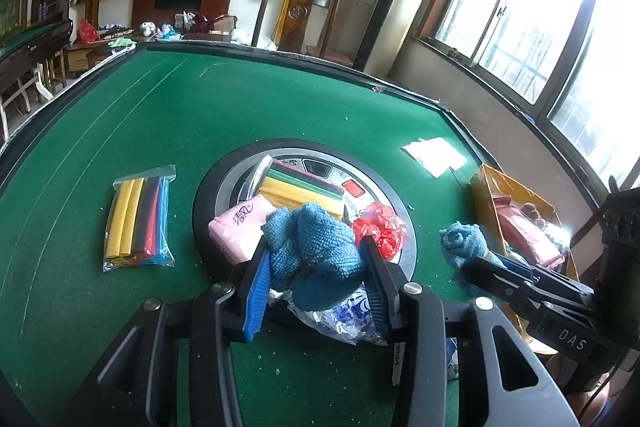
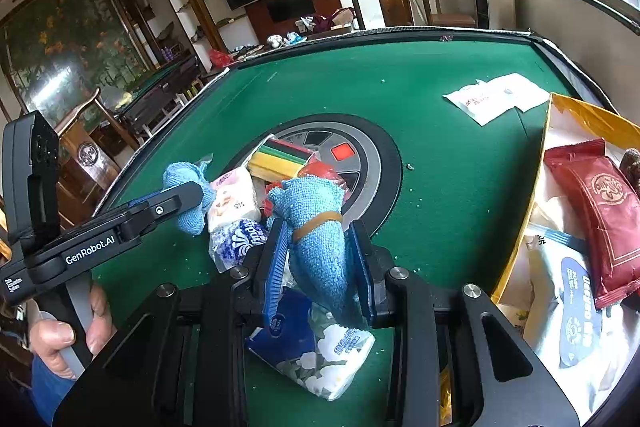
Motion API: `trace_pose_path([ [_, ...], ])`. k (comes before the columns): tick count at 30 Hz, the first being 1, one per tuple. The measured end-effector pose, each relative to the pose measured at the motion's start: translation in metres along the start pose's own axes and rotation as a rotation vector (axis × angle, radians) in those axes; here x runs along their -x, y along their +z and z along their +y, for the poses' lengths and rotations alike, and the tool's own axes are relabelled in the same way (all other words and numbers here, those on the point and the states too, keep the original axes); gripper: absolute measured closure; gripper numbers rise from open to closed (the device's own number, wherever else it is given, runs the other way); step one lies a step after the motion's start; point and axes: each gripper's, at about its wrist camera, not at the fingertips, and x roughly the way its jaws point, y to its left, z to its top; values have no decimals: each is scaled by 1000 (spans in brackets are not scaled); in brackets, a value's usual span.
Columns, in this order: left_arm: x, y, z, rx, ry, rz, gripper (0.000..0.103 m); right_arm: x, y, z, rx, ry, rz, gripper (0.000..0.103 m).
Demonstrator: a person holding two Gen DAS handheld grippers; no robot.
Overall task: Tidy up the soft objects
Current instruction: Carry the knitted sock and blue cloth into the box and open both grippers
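Note:
My left gripper is shut on a blue towel above the table's centre disc. My right gripper is shut on a second blue towel bound with a rubber band, close to the yellow box. The right gripper also shows in the left wrist view with its towel. The left gripper shows in the right wrist view with its towel. A pink tissue pack, a red plastic bag and printed tissue packs lie under them.
A bag of coloured tubes lies left on the green table. A second tube pack sits on the disc. White paper packets lie far right. The yellow box holds a red packet and wipes.

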Motion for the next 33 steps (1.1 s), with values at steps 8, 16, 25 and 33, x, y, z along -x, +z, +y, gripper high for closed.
trace_pose_path([
  [8,0,-2,-6,-25,-5,5,60,-1,0,2,2,6,1,73],
  [16,1,-2,-6,-27,-15,10,60,-2,-2,-2,-12,-7,4,73],
  [25,11,-5,-21,-64,-68,5,60,12,3,-14,-54,-34,-32,73],
  [33,20,-19,-59,-147,-193,17,60,65,11,-63,-203,-61,-155,73],
])
